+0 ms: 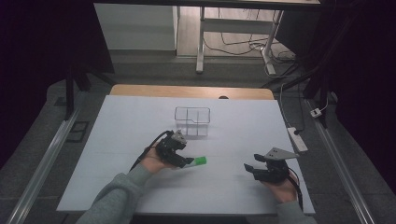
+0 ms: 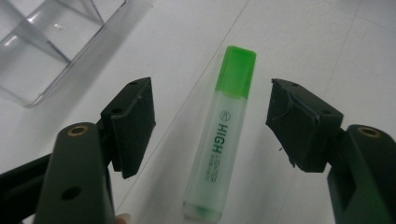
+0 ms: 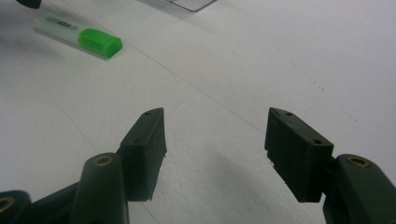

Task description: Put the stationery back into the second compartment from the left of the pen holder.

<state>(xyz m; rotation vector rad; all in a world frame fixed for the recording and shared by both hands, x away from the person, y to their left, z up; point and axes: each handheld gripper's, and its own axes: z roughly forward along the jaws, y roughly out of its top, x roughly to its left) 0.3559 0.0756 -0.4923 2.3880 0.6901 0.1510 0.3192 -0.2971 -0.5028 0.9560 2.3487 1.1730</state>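
Highlighter (image 2: 222, 135) between left gripper's (image 2: 212, 128) spread fingers (image 2: 133, 123), untouched.

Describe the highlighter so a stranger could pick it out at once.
On the white table, just nearer than the clear divided container, the highlighter lies flat between the left gripper's open jaws. Its bright green cap is the surface's one spot of colour.

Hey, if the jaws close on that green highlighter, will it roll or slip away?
The highlighter looks flat-sided, so it probably won't roll. Its smooth plastic body may slip a little between the open left gripper's jaws. It seems stiff and light, lying flat on the table.
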